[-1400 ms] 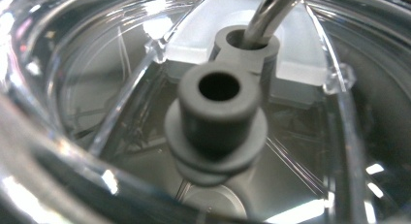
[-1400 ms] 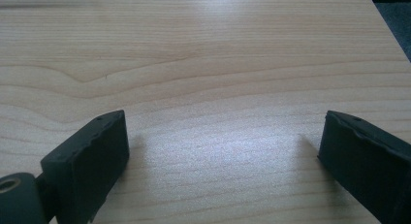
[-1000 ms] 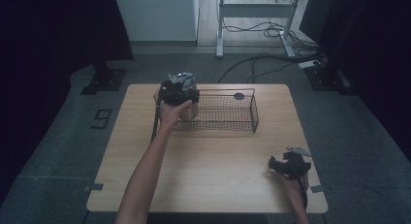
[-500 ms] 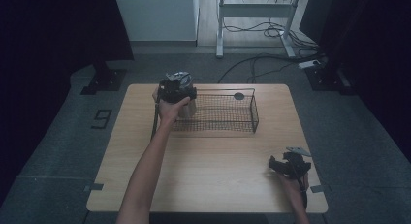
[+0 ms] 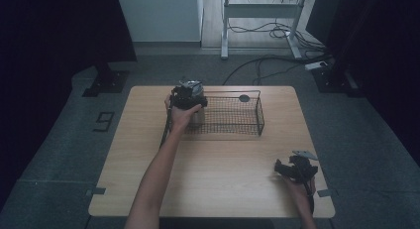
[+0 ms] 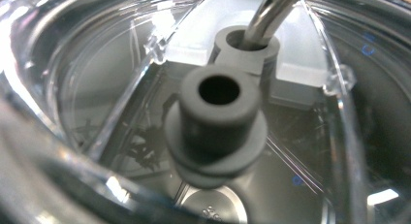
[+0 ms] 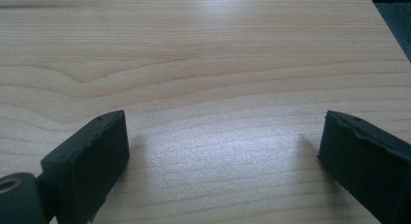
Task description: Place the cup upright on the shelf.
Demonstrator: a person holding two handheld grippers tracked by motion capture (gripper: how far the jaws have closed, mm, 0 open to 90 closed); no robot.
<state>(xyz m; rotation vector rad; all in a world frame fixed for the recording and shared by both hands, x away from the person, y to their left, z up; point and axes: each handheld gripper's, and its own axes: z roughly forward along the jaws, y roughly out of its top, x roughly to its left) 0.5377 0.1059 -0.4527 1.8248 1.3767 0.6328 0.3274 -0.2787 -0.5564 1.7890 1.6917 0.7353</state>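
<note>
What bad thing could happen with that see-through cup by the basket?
The left gripper holds the clear container at the wire basket's left end; it might knock the wire rim and tip. The smooth clear wall could perhaps slip. The right gripper rests far off, too distant to help quickly.

Dim overhead; close-ups glary, blurred

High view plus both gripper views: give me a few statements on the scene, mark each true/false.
1. The left gripper is at the left end of the wire basket. True.
2. The right gripper is inside the basket. False: it sits over bare table near the front right corner.
3. The right gripper's jaws stand apart with nothing between them. True.
4. The left gripper view looks onto bare wood. False: it looks close-up into a clear container with grey tubular pieces and a metal rod.
</note>
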